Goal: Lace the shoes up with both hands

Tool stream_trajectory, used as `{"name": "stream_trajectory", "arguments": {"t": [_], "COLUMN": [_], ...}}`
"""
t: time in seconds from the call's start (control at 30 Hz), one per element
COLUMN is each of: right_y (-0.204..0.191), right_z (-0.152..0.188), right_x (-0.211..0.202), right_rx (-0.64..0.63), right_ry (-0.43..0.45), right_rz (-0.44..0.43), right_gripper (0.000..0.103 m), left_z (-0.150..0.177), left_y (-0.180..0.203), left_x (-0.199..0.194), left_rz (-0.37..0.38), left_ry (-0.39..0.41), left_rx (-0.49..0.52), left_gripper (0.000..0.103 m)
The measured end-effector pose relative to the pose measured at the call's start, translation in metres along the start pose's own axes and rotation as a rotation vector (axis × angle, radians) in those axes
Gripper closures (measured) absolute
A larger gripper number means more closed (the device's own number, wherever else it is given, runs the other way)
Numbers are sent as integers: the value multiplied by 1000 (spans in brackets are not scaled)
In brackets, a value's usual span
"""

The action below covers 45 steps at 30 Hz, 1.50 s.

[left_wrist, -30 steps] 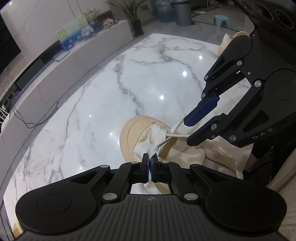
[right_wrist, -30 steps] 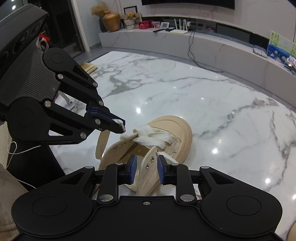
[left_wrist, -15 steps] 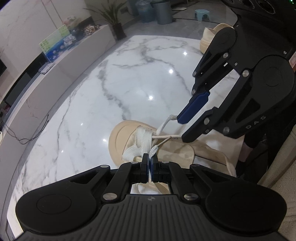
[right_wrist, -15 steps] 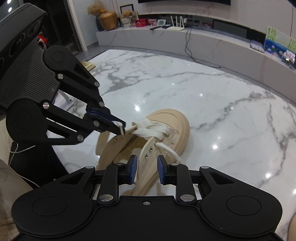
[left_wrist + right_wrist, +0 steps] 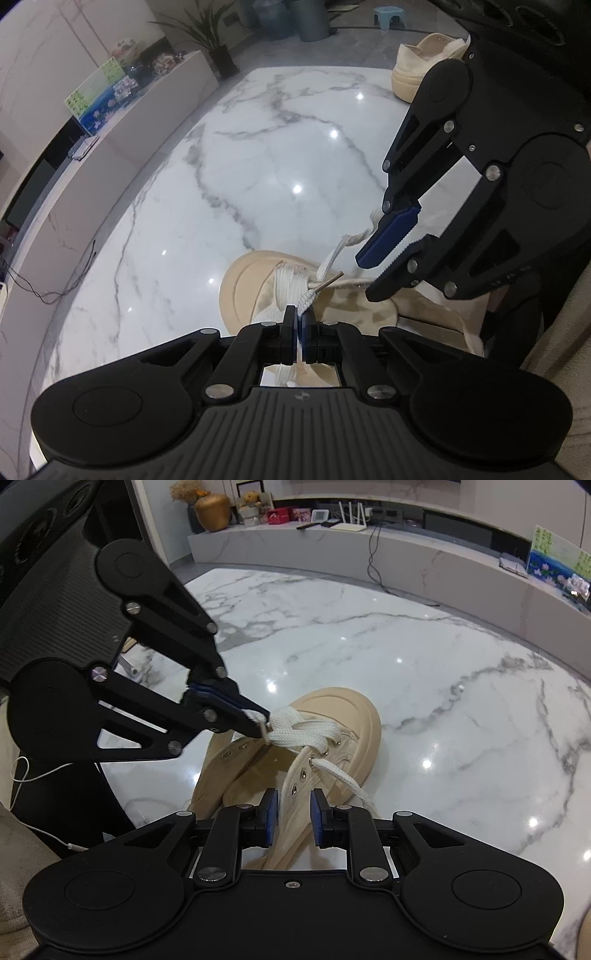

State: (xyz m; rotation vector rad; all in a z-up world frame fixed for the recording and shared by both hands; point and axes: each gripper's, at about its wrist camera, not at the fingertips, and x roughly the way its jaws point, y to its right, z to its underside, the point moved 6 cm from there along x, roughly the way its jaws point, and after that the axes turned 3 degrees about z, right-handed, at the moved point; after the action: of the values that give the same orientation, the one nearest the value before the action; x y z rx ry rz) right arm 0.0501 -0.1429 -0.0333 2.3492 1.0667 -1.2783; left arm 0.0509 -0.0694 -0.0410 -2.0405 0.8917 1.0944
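Note:
A beige canvas shoe (image 5: 332, 716) lies on the white marble table (image 5: 461, 686), toe pointing away, with a white lace (image 5: 295, 734) crossed through its front eyelets. My left gripper (image 5: 299, 314) is shut on one end of the lace (image 5: 308, 297) above the shoe's near side; in the right wrist view it (image 5: 264, 727) pinches the lace at the toe crossing. My right gripper (image 5: 293, 818) is open and empty, its jaws astride the shoe's right eyelet flap. The other lace end (image 5: 351, 786) trails loose along the shoe's right side.
A second beige shoe (image 5: 424, 59) stands at the table's far edge. A long marble sideboard (image 5: 406, 554) with boxes, a router and cables runs beyond the table. A thin white cable (image 5: 37, 775) hangs at the near left.
My left gripper has kept its hold on the lace end and the shoe has shifted slightly. My right gripper has stayed open, its jaws now around the right eyelet flap.

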Motion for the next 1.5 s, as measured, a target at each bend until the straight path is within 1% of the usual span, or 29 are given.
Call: {"name": "stream_trajectory", "arguments": {"t": [0.07, 0.13, 0.3, 0.47, 0.63, 0.67, 0.7, 0.73, 0.77, 0.97, 1.17, 1.33, 1.5], "right_y": [-1, -2, 2, -2, -8, -8, -8, -7, -5, 7, 22, 21, 17], "right_z": [1, 2, 3, 1, -4, -5, -5, -5, -6, -4, 3, 3, 4], "right_x": [-3, -6, -7, -11, -8, -7, -4, -1, 0, 0, 2, 1, -1], "right_rx": [-2, 1, 7, -4, -23, -21, -19, -16, -13, 23, 78, 68, 50], "right_ry": [10, 21, 27, 38, 42, 41, 37, 33, 32, 39, 41, 47, 52], "right_rz": [3, -1, -17, -48, -49, -44, -37, -33, -33, -41, -52, -53, -36], "right_gripper": [85, 85, 85, 85, 85, 86, 94, 99, 99, 101, 101, 101, 101], "left_z": [1, 4, 2, 0, 0, 1, 1, 1, 1, -4, -8, -9, -9], "left_y": [2, 4, 4, 4, 2, 2, 3, 2, 2, 3, 2, 2, 3], "left_x": [3, 6, 7, 4, 3, 3, 3, 3, 4, 9, 16, 18, 17], "left_rz": [-2, -18, -22, -31, 1, 5, 13, 19, 22, 19, 11, 0, -11], "left_ry": [-14, -44, -68, -74, -68, -70, -74, -76, -78, -93, -111, -118, -121], "left_rx": [3, 27, 52, 67, 52, 50, 47, 44, 41, 43, 35, 22, 20], "left_gripper": [102, 102, 102, 102, 102, 102, 102, 102, 102, 102, 102, 102, 102]}}
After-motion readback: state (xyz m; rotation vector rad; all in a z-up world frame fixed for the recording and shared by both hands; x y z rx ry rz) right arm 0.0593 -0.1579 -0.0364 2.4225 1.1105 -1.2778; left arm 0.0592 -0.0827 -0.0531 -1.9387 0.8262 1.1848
